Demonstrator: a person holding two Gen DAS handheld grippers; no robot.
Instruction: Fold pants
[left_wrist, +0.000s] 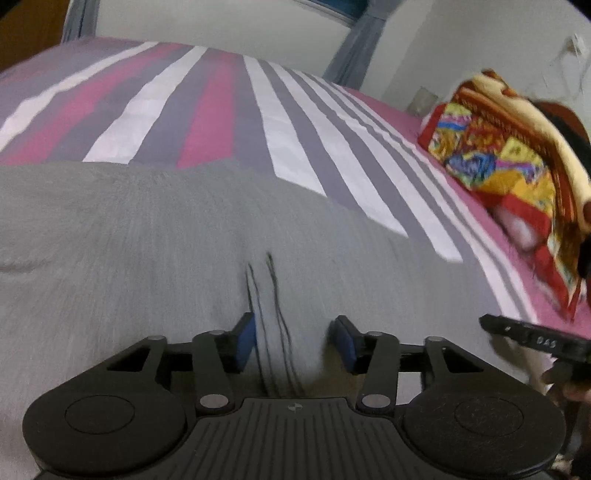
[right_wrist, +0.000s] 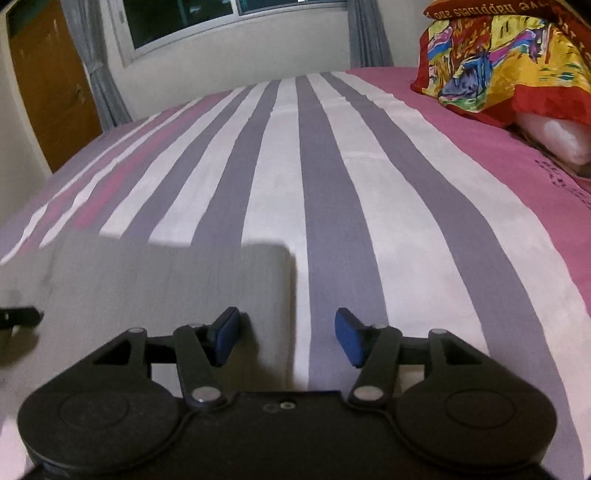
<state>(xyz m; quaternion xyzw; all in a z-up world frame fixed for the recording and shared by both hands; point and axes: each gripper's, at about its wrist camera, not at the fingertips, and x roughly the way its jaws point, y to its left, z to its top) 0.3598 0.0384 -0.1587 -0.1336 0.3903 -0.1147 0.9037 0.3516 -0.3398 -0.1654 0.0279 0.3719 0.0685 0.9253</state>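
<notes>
Grey pants (left_wrist: 155, 243) lie flat on the striped bed cover (left_wrist: 295, 140). My left gripper (left_wrist: 295, 341) is open, low over the grey cloth, with a dark seam or drawstring line (left_wrist: 273, 288) running between its blue pads. In the right wrist view the pants (right_wrist: 166, 280) fill the lower left, with a square corner near the middle. My right gripper (right_wrist: 286, 338) is open at that corner; its left pad (right_wrist: 227, 334) is over the grey cloth and its right pad (right_wrist: 349, 341) is over the bed cover. The right gripper's edge (left_wrist: 535, 338) shows in the left wrist view.
A colourful folded blanket (left_wrist: 509, 147) and a white pillow (right_wrist: 557, 136) lie on the pink side of the bed at the right. A wall with a window (right_wrist: 221, 22), grey curtains (right_wrist: 99, 81) and a wooden door (right_wrist: 51, 85) stand beyond the bed.
</notes>
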